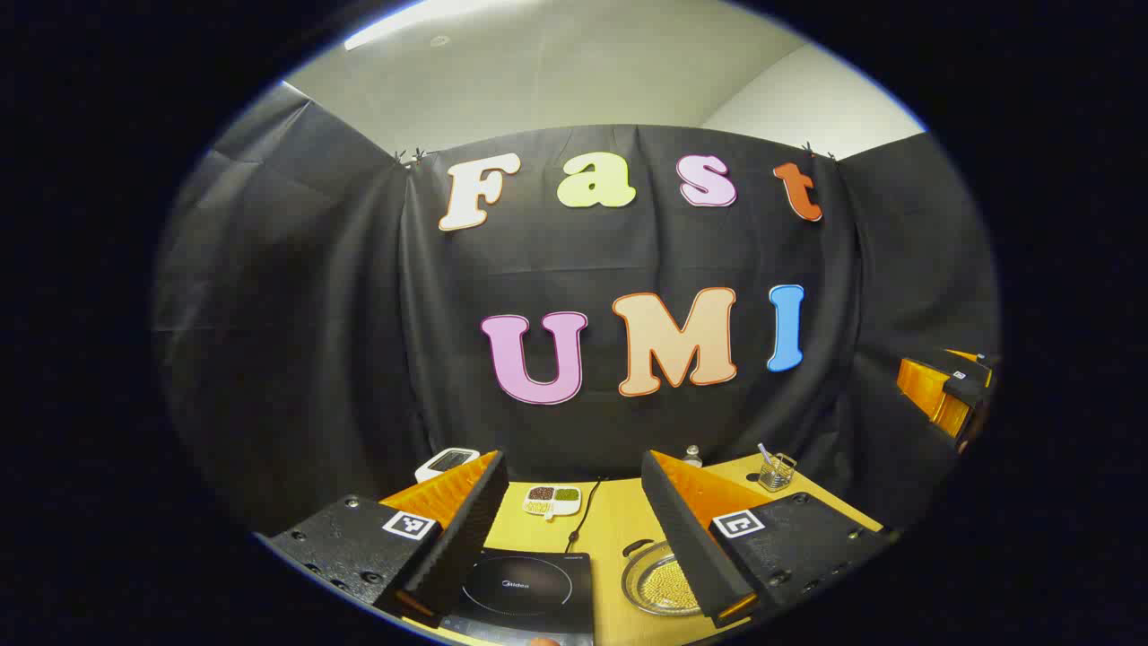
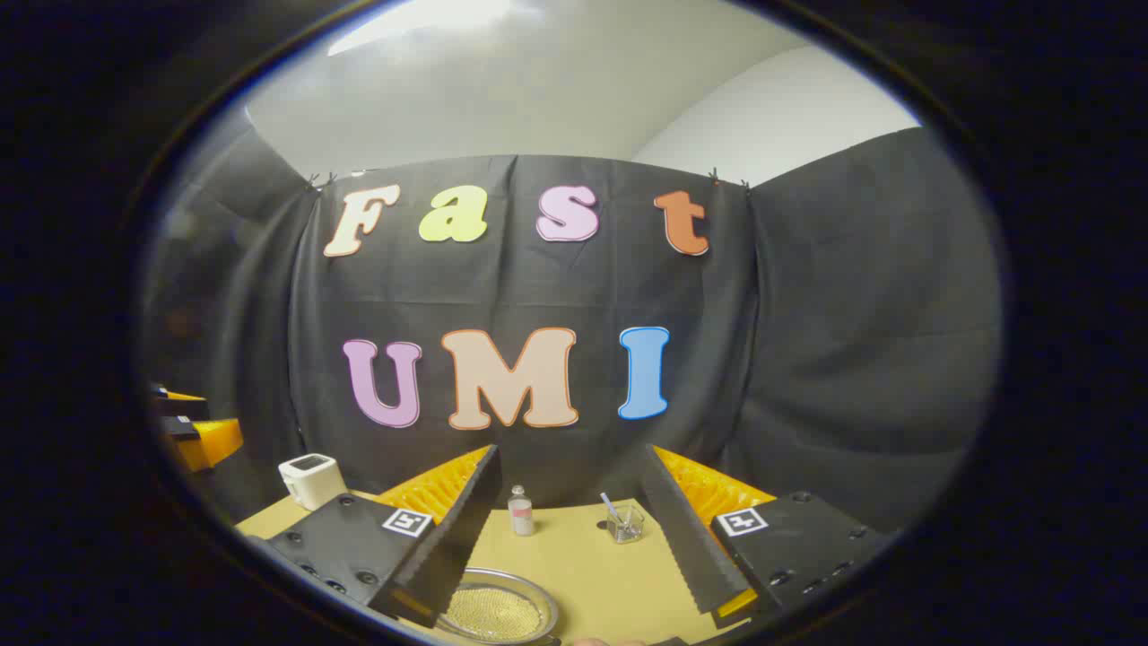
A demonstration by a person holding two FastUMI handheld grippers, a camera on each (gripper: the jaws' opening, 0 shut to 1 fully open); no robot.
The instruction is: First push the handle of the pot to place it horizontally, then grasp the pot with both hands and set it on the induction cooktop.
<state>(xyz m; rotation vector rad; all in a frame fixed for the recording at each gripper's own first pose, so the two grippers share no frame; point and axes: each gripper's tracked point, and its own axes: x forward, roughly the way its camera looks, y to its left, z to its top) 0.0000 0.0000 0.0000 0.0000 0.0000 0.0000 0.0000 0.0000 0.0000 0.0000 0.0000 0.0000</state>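
Right now I have both grippers raised above the tabletop (image 1: pixel 610 529), each spread wide with nothing between the fingers.

Through the left gripper view, my left gripper (image 1: pixel 574 547) frames the cooktop (image 1: pixel 525 588), which lies flat at the near edge of the tabletop, just inside the left finger. Its cord (image 1: pixel 581 516) runs from the back of it toward the far edge. Just right of the cooktop sits the pot (image 1: pixel 659 581), apart from it, partly hidden behind the right finger; a dark handle (image 1: pixel 635 545) curves at its far left rim. I can't tell how the handle lies beyond that. Past the cooktop a small dish (image 1: pixel 552 501) with divided fillings rests near the far edge. A white timer (image 1: pixel 446 464) stands at the far left corner, a small bottle (image 1: pixel 691 456) peeks over the right finger, and a glass (image 1: pixel 777 471) with a utensil in it stands toward the far right corner. At the right rim of this view I see my right gripper (image 1: pixel 946 390), well apart.

Through the right gripper view, my right gripper (image 2: pixel 569 538) hangs over the pot, whose mesh-patterned top shows at the near edge beside the left finger. Farther back stand the bottle and the glass, and the timer sits at the far left corner.
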